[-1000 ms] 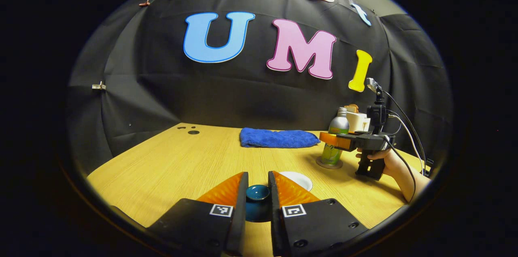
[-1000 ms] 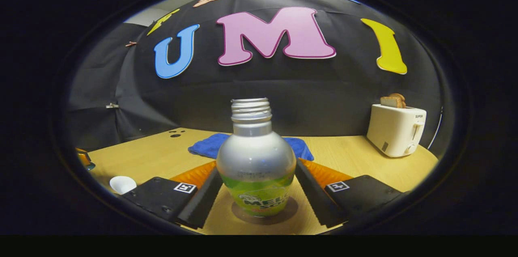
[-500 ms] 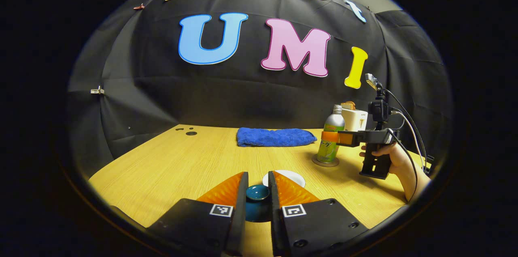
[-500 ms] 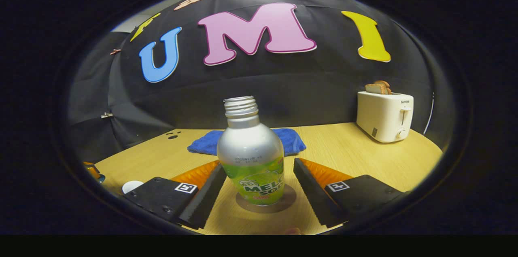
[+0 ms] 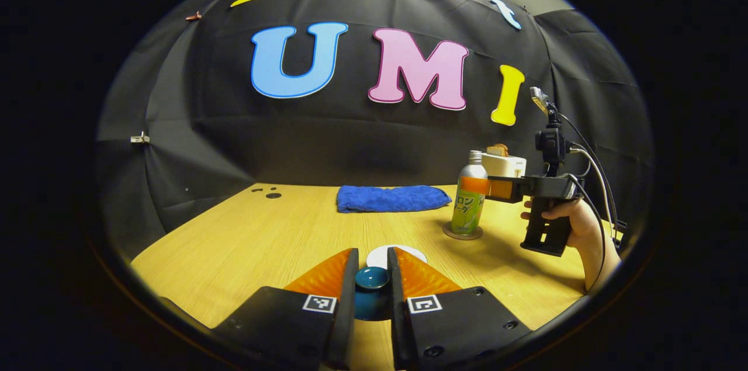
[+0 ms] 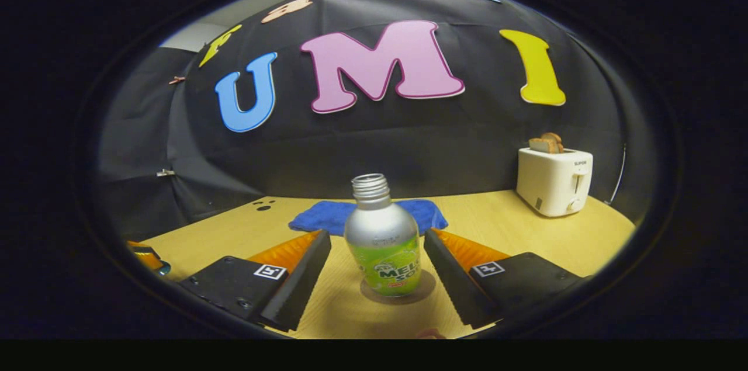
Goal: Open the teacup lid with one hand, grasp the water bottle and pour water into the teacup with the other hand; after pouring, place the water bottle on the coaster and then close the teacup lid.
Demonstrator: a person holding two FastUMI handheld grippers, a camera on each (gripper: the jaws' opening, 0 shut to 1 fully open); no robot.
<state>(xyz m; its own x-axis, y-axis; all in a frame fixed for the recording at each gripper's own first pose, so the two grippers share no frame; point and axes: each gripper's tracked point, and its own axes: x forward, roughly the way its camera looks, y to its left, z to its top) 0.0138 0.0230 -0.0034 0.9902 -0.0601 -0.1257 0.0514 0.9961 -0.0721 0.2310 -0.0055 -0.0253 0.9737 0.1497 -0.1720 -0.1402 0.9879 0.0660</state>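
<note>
My left gripper (image 5: 372,260) is shut on the knob of the dark teal teacup lid (image 5: 372,278), held above the table. Just beyond its fingertips the white teacup (image 5: 403,253) stands uncovered. The silver and green water bottle (image 6: 383,248) stands upright and uncapped on the round brown coaster (image 6: 423,292). My right gripper (image 6: 377,238) is open, with a finger on each side of the bottle and a gap to both. In the left gripper view, the bottle (image 5: 469,204) stands on the coaster (image 5: 463,233), with the right gripper (image 5: 501,187) beside it, held by a hand (image 5: 570,222).
A folded blue towel (image 5: 391,198) lies at the back of the wooden table (image 5: 263,236). A white toaster (image 6: 554,181) with bread in it stands at the back right. The left gripper's tip (image 6: 146,257) shows at the far left of the right gripper view.
The right gripper has let go of the bottle and drawn back from it; the bottle now stands free on the coaster. The left gripper, still holding the lid, has shifted towards the cup.
</note>
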